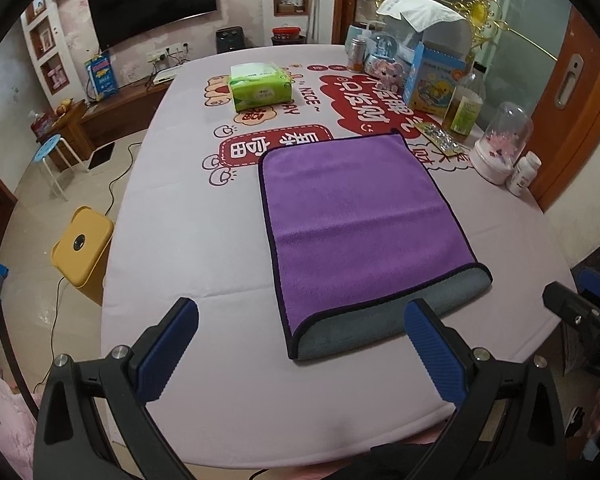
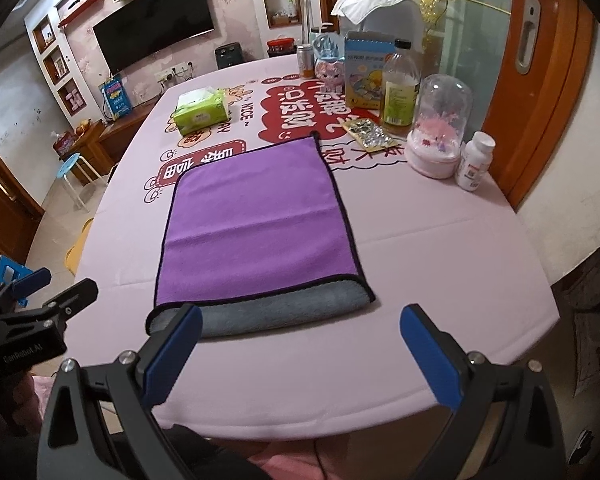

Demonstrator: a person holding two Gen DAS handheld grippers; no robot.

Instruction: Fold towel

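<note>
Purple microfibre towel with grey underside (image 1: 356, 220), lying doubled, judged soft, light and limp; grip near corners; left gripper (image 1: 300, 344) and right gripper (image 2: 300, 352) both spread wide, empty.

I count one towel (image 1: 364, 220) and one tissue pack (image 1: 259, 86). I see two grippers: left (image 1: 300, 344), right (image 2: 300, 348). One oil bottle (image 2: 399, 84), one pill bottle (image 2: 475, 160).

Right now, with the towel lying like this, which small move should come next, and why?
Probably bring both grippers forward to the towel's near edge. The left gripper and right gripper are open, empty and short of it. The purple layer already lies folded over the grey one, whose near strip shows, so another fold seems due.
</note>
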